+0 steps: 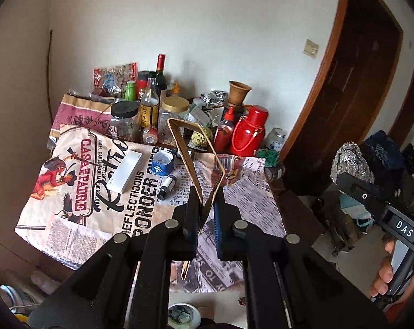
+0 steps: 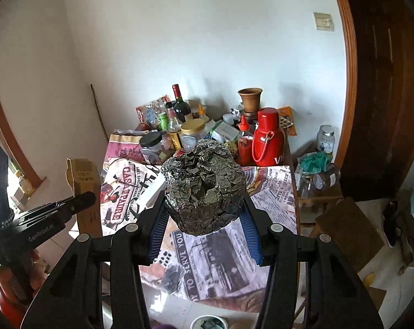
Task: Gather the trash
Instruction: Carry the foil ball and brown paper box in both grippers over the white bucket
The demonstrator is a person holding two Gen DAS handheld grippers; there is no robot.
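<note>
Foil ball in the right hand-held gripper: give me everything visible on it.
The foil ball is a crumpled silver lump of what looks like aluminium foil, deeply creased, with a dark hollow in its near face. It is held off the table, pinched on both sides by the blue pads of the right hand-held gripper; nothing else touches it. Below it lies the newspaper-print tablecloth. The left wrist view shows it too.

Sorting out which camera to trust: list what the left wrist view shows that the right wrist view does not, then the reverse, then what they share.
Left wrist view only: the blue-and-white tub and small dark bottle on the tablecloth.

Right wrist view only: the crumpled top of the foil ball in the right gripper, and the printed face of the flattened cardboard box.

Both: the red flask, the wine bottle, the clay pot.
</note>
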